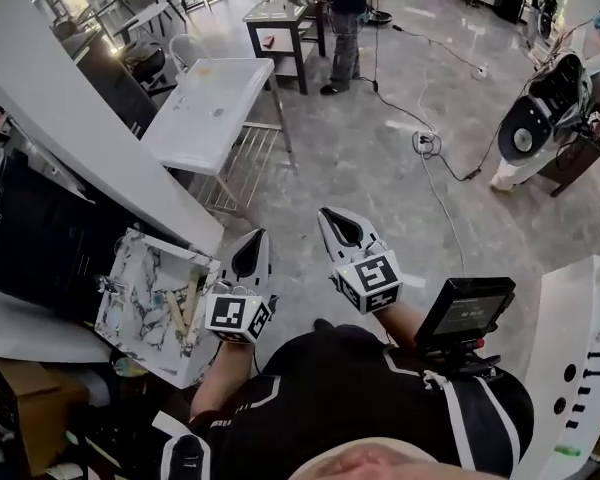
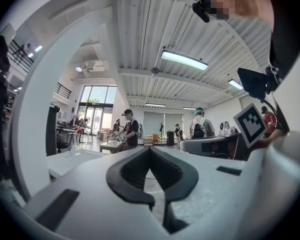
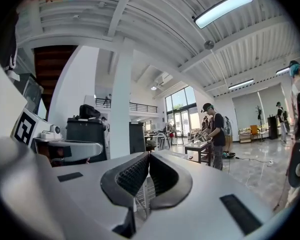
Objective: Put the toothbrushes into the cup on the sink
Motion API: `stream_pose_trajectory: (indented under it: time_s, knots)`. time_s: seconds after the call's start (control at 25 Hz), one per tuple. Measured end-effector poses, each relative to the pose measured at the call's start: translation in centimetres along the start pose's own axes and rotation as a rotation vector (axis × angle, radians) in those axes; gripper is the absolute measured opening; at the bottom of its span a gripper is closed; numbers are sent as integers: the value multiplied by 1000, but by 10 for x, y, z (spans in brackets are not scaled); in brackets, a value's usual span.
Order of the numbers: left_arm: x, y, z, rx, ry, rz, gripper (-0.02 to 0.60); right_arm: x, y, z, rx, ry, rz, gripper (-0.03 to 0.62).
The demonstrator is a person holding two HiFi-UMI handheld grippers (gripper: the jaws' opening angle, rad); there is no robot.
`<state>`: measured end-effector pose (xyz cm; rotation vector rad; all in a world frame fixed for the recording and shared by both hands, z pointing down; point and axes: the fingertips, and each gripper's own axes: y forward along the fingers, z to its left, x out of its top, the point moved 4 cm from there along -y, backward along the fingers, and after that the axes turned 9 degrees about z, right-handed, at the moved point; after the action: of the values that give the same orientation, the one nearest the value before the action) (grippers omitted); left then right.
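Toothbrushes (image 1: 185, 306): two pale slim sticks, which I take for them, lie side by side in the marbled sink (image 1: 140, 323), low at the left of the head view.
Cup: I cannot pick it out; nothing on the sink reads clearly as one.
Left tongs (image 1: 252, 248): pressed together at the tips (image 2: 150, 149), nothing between them. They point level and away from the sink, which sits just beside them.
Right tongs (image 1: 335, 223): also closed tip to tip (image 3: 149, 156) and empty, next to the left pair and farther from the sink.
Handling: light, stiff and smooth, by my guess. A round handle may roll or twist in a pinch, and the bristle end is too soft to hold well.
Where to hold: across the handle near its middle, so it stays balanced and one end can go into the cup first.
Stage: nothing is picked up yet. I must turn a pair toward the sink and spread it.
Risk: the two lie close together and flat on a hard basin, so one pinch could catch both or knock the other aside.
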<state>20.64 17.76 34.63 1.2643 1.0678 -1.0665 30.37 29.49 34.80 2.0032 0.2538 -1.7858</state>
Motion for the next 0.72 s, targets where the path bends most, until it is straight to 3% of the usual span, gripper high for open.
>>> stream_pose_trajectory:
  time_s: [0.28, 0.56, 0.72]
  knots:
    - [-8, -49, 63, 187, -60, 25, 6, 12, 68, 62, 199, -36, 38, 20]
    - [-18, -152, 139, 436, -121, 6, 6, 21, 133, 177, 430, -59, 67, 20]
    - [-27, -197, 174, 540, -152, -9, 6, 26, 156, 231, 508, -86, 76, 20]
